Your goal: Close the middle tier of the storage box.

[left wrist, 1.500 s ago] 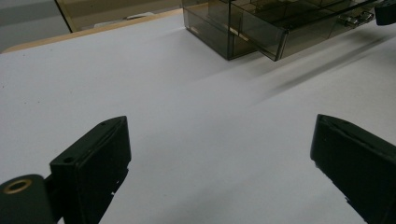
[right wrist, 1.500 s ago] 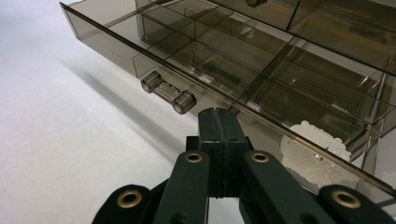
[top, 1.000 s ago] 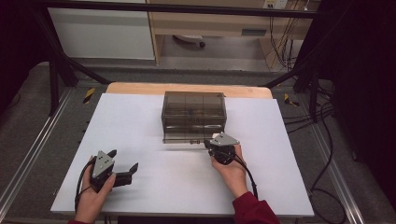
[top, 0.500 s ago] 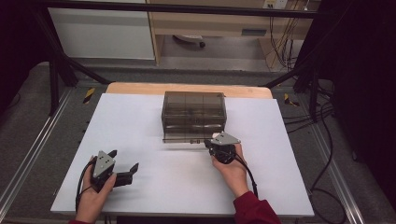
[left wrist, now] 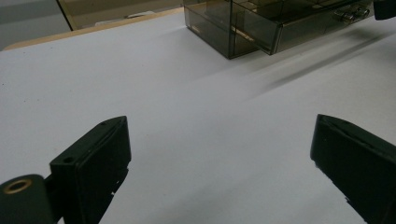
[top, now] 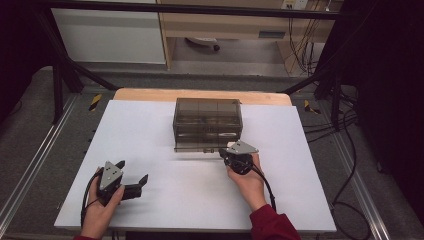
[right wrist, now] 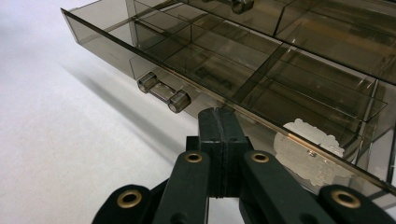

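A smoky see-through drawer box (top: 207, 112) stands at the table's middle back, and its bottom drawer (top: 199, 145) sticks out a little toward me. My right gripper (top: 221, 151) is shut, its tips right at that drawer's front. In the right gripper view the closed jaws (right wrist: 218, 114) meet the drawer's front panel (right wrist: 112, 53), just right of its clear bar handle (right wrist: 164, 92); nothing shows between them. A pale silvery patch (right wrist: 308, 154) lies inside the drawer. My left gripper (top: 132, 171) rests open near the front left, its jaws (left wrist: 219, 154) wide over bare table, with the box (left wrist: 224, 32) far ahead.
The white tabletop (top: 150, 130) has a wooden strip (top: 150, 94) along its far edge. Black frame posts (top: 57, 85) and cables (top: 350, 145) flank the table on the floor. A white cabinet (top: 107, 35) stands behind.
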{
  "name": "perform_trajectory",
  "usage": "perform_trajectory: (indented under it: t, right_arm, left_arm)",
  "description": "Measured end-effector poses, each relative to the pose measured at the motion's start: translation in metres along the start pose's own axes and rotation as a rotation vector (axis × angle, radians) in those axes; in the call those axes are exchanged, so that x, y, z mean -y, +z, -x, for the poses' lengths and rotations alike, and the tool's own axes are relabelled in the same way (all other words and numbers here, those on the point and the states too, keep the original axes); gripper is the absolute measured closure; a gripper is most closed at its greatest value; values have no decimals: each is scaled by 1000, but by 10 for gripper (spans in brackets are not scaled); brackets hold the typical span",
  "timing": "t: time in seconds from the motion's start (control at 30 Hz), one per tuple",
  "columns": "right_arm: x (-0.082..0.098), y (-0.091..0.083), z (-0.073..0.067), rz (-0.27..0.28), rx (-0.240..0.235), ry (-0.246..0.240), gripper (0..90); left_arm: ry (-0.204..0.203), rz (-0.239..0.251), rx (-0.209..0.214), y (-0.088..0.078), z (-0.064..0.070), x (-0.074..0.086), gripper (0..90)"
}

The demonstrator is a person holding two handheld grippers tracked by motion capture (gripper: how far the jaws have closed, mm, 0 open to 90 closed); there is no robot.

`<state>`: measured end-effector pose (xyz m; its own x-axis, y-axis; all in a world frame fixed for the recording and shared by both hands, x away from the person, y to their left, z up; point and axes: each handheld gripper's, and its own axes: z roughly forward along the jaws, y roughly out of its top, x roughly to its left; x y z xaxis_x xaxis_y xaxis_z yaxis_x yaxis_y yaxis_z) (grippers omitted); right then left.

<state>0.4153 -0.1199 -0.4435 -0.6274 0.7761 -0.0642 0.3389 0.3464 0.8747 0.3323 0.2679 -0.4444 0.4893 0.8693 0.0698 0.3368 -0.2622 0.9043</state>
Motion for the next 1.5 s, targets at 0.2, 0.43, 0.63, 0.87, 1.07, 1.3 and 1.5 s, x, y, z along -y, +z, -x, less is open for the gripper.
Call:
perform_trajectory:
  t: [0.2, 0.43, 0.63, 0.87, 1.07, 1.3, 1.5]
  right_arm:
    - [0, 1, -1, -1, 3, -2, 900]
    - [0, 0, -1, -1, 11, -4, 900]
    - [0, 2, -3, -7, 24, -33, 900]
    - [0, 1, -3, -8, 24, -28, 900]
    - [0, 3, -3, -9, 20, -24, 900]
    - [-1, 3, -1, -8, 22, -20, 900]
    - [-2, 3, 1, -5, 25, -14, 900]
  left_arm:
    - [2, 2, 0, -1, 0, 0, 53]
    - [3, 8, 0, -2, -1, 0, 53]
    - [6, 7, 0, -2, -1, -1, 53]
    - [5, 9, 1, -2, -1, -1, 53]
    - [4, 8, 0, -2, -1, -1, 53]
    - [4, 7, 0, -2, -1, -1, 53]
    - [3, 3, 0, -2, -1, 0, 53]
